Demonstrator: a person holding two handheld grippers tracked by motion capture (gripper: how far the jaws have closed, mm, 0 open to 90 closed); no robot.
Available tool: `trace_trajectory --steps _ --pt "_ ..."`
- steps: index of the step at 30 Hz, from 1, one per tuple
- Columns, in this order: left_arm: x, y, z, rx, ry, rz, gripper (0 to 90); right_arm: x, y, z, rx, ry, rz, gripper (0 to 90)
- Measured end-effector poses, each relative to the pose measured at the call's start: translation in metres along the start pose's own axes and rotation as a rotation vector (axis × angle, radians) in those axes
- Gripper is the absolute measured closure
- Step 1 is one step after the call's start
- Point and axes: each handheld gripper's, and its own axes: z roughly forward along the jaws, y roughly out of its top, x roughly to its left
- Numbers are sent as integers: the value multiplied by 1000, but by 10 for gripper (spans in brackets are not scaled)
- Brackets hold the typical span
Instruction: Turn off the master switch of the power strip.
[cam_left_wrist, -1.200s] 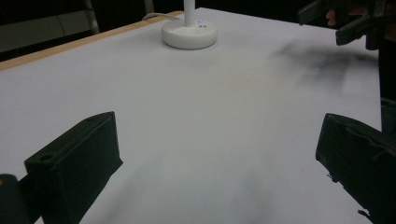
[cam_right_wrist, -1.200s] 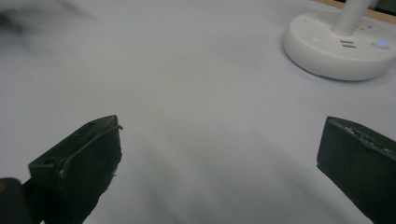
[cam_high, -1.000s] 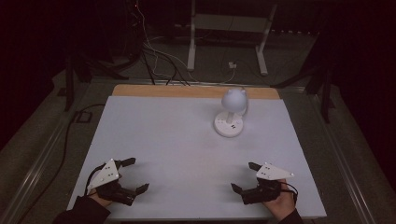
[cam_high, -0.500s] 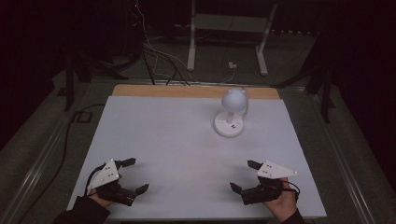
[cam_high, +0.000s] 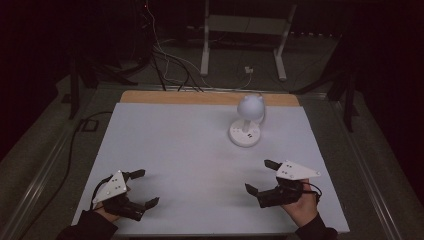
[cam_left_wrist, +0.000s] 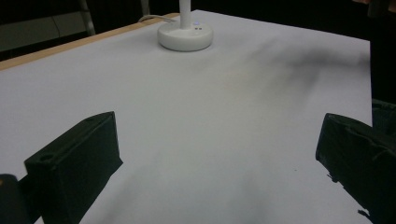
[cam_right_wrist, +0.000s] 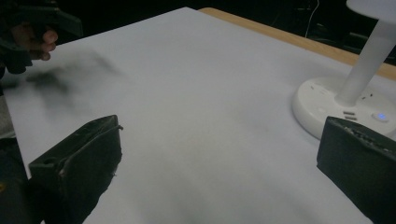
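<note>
Jaws wide apart — both grippers (cam_high: 141, 188) (cam_high: 261, 175) empty.

Pretty dim room overall, background past the table (cam_high: 165, 135) is basically black. The white tabletop catches most of the light and looks flat grey, no real glare. The lamp (cam_high: 248, 120) doesn't seem lit, apart from a tiny blue dot on its base in the right gripper view. Soft smudgy shadows sit on the table in both gripper views. Close-up jaws are soft and grainy, and the high view is noisy.
</note>
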Motion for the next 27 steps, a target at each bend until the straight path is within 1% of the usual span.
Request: trace_trajectory --steps 7,9,12,27 --pt "0 0 0 0 2 2 3 -4 9 4 -10 -1 -12 0" --pt "0 1 0 -4 3 -2 3 -6 11 5 -18 0 -7 0" --pt "-1 0 -1 -3 5 3 3 -10 14 7 -23 -8 -6 0" --pt "-1 1 -1 -3 2 -1 3 -31 31 18 -60 -62 -8 0"
